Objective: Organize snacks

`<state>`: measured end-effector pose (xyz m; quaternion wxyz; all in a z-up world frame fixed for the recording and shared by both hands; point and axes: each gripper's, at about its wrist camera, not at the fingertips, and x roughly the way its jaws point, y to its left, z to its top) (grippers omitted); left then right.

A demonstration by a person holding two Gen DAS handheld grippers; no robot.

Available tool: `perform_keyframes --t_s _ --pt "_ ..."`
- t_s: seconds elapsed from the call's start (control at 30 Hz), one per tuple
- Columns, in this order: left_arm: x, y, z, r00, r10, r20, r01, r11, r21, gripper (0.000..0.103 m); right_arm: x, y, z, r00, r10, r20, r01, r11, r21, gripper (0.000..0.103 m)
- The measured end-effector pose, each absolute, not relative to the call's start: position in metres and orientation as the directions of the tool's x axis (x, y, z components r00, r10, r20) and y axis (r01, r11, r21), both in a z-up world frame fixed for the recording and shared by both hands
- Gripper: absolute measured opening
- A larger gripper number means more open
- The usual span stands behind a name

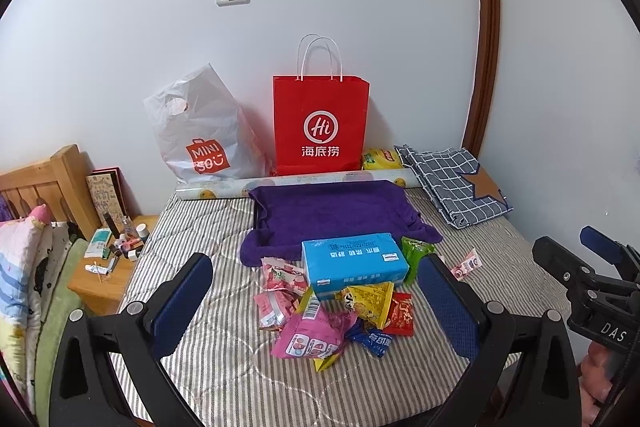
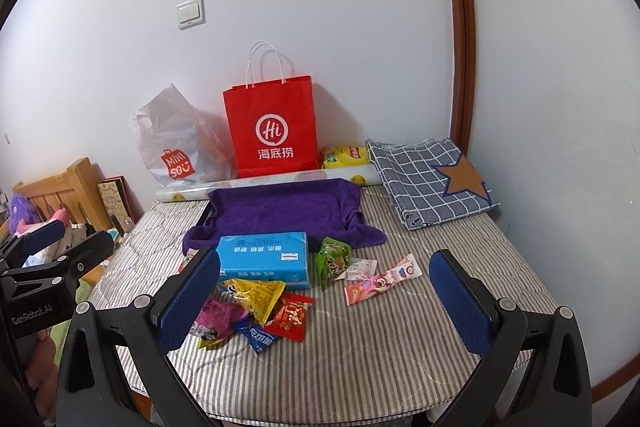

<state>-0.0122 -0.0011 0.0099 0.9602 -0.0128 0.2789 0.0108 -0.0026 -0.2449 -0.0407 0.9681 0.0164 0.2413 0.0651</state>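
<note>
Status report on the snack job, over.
Left gripper and right gripper: jaws open, empty, above the bed. Snack packets loose in front of purple-lined tray. Blue tissue pack sits between pile and tray.

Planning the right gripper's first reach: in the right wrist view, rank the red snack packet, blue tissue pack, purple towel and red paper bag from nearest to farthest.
From the right gripper:
1. Red snack packet, between the fingers, slightly left.
2. Blue tissue pack, just behind the snack pile.
3. Purple towel, mid-bed.
4. Red paper bag, upright against the wall.
</note>
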Motion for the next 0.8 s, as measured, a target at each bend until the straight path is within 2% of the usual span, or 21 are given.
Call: perform_keyframes --t_s 0.8 --pt "0.002 -0.002 0.012 0.841 0.015 -0.54 -0.032 0.999 -0.022 0.103 0.01 -0.238 -0.04 0.873 0.145 -0.466 -0.13 0.989 0.066 0.103"
